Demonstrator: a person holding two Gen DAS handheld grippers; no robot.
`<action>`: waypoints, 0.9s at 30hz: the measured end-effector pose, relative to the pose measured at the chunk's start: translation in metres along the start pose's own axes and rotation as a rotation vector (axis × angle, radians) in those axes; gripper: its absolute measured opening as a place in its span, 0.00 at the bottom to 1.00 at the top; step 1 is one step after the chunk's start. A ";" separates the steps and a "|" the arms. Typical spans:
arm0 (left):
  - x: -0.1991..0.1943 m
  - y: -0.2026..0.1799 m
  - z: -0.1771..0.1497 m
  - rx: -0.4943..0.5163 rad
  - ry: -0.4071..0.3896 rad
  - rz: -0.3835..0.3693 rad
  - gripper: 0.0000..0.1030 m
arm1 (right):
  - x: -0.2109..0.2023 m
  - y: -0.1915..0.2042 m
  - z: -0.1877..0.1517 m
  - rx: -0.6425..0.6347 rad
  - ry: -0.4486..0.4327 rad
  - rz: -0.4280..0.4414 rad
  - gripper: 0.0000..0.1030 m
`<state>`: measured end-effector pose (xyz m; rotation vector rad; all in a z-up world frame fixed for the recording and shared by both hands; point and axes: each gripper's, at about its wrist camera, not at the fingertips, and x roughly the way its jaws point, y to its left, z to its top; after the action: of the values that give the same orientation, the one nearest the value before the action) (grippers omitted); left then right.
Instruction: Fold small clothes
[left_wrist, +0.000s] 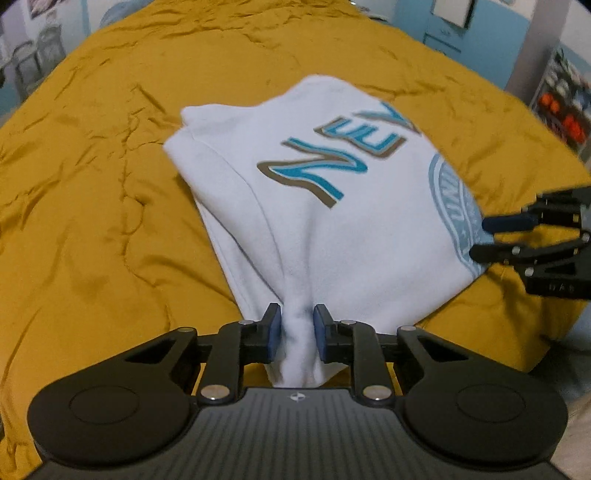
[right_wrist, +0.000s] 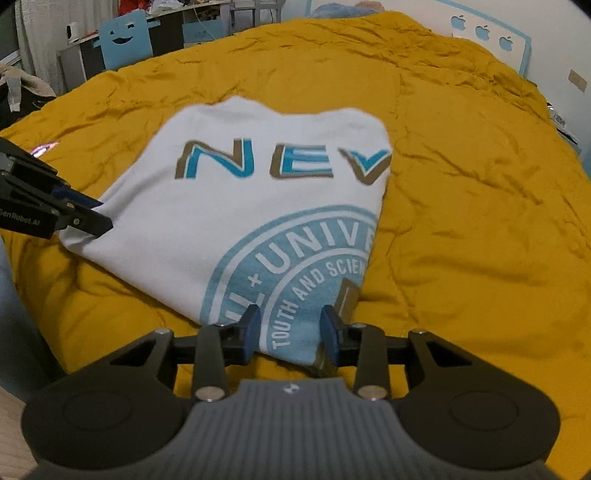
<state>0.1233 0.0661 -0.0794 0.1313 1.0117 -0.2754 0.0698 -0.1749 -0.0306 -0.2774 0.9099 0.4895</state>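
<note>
While the left tool (left_wrist: 297, 325) pinches the white shirt (left_wrist: 332, 206), the right tool (right_wrist: 290, 328) stands released.

Count: one white shirt (left_wrist: 332, 221), folded, at 12 o'clock from me. One mustard quilt (left_wrist: 92, 221) under it. Two grippers: my left (left_wrist: 296, 332), my right (right_wrist: 290, 332). Three apple decals (right_wrist: 482, 31) at 1 o'clock on the right wrist view.
</note>
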 end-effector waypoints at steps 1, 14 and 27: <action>0.006 -0.001 -0.003 0.005 -0.004 0.007 0.24 | 0.004 0.001 -0.002 -0.008 -0.002 -0.003 0.31; -0.011 0.006 -0.001 -0.052 -0.063 -0.013 0.26 | 0.003 -0.005 0.000 -0.030 -0.002 0.024 0.31; -0.096 -0.028 0.036 0.003 -0.476 0.175 0.58 | -0.089 0.009 0.043 -0.080 -0.309 -0.066 0.71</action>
<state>0.0969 0.0466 0.0218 0.1472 0.5235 -0.1376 0.0486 -0.1741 0.0664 -0.2940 0.5796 0.4925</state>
